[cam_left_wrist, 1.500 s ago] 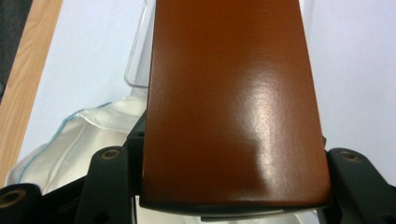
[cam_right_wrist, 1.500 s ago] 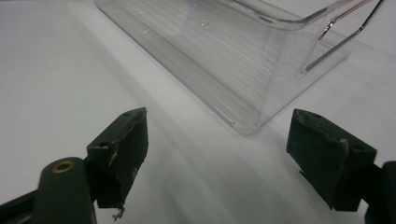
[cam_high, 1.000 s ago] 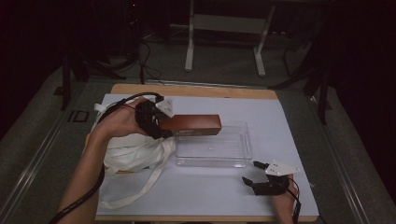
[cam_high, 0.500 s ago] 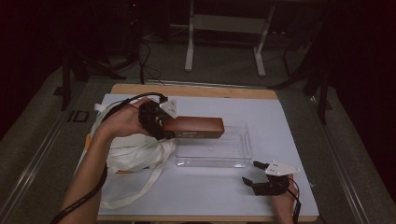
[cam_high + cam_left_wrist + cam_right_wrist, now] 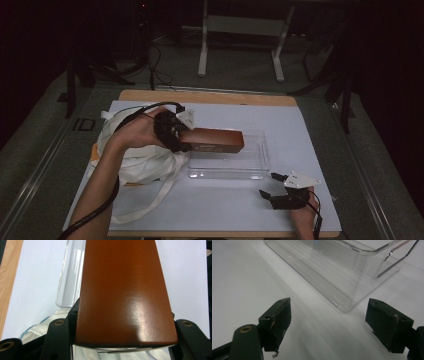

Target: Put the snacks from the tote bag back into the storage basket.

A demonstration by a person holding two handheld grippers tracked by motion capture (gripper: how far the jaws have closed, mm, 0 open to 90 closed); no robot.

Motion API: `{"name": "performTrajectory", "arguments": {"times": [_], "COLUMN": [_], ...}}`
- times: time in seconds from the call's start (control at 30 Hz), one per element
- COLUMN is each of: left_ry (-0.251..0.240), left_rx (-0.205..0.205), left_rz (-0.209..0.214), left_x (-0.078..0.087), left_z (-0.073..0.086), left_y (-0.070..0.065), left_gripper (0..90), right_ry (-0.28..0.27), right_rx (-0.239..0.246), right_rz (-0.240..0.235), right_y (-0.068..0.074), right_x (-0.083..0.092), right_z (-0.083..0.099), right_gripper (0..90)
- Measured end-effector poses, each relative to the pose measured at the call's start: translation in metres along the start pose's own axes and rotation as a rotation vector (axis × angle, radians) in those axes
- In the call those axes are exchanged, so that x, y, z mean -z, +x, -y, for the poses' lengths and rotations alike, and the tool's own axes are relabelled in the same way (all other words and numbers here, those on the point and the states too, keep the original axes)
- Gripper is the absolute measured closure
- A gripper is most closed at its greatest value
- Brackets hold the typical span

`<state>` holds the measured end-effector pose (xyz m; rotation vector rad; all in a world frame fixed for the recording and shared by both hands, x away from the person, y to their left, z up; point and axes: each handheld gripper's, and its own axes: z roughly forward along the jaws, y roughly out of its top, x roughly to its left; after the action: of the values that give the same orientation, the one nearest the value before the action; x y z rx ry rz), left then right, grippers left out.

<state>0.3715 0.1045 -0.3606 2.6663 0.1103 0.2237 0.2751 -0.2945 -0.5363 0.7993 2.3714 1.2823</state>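
Since a second ago, my left gripper [image 5: 176,134] has carried the long reddish-brown rectangular box [image 5: 215,140] a little further over the clear plastic rectangular tray [image 5: 227,170], and the box end reaches slightly deeper along the tray. My right gripper [image 5: 280,192] has kept its place in front of the tray's near right corner.

From the high view, I see the left gripper clenched on the box's end nearest the white cloth bag [image 5: 142,162], which lies heaped just left of the tray with its straps trailing toward the table's front edge. The box [image 5: 125,292] lies roughly level, stretched out over the tray's far long wall, and I cannot tell whether it touches the tray. In the left gripper view, both black jaws press on the box's sides, with the tray [image 5: 66,277] showing beyond it on the left.

The right gripper is released, holding nothing; in the right gripper view its jaws stand wide apart over the white sheet [image 5: 242,277], near a corner of the tray [image 5: 342,277] but not touching it.
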Motion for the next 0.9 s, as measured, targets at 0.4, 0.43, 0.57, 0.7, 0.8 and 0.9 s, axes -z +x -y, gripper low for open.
{"name": "performTrajectory", "arguments": {"times": [0.4,0.43,0.57,0.7,0.8,0.9], "left_ry": [0.013,0.012,0.015,0.021,0.023,0.032], "left_rx": [-0.013,-0.014,-0.018,-0.02,-0.026,-0.034], "left_rz": [0.027,0.029,0.036,0.042,0.047,0.054], "left_x": [-0.012,-0.013,-0.017,-0.02,-0.023,-0.027], "left_z": [-0.004,-0.005,-0.006,-0.007,-0.009,-0.011], "left_y": [-0.003,-0.003,-0.004,-0.005,-0.005,-0.006], "left_gripper": [43.7,43.7,43.7,43.7,43.6,43.7], "right_ry": [0.002,0.002,0.003,0.003,0.003,0.003], "right_rx": [0.0,0.001,0.001,0.001,0.001,0.001], "right_rz": [-0.003,-0.004,-0.006,-0.007,-0.007,-0.008], "right_y": [0.0,0.0,0.0,0.0,0.0,-0.001], "right_x": [0.0,0.0,0.0,0.0,0.0,0.0], "right_z": [0.0,0.0,0.0,0.0,0.0,0.0], "right_gripper": [20.6,20.6,20.6,20.6,20.6,20.6]}}
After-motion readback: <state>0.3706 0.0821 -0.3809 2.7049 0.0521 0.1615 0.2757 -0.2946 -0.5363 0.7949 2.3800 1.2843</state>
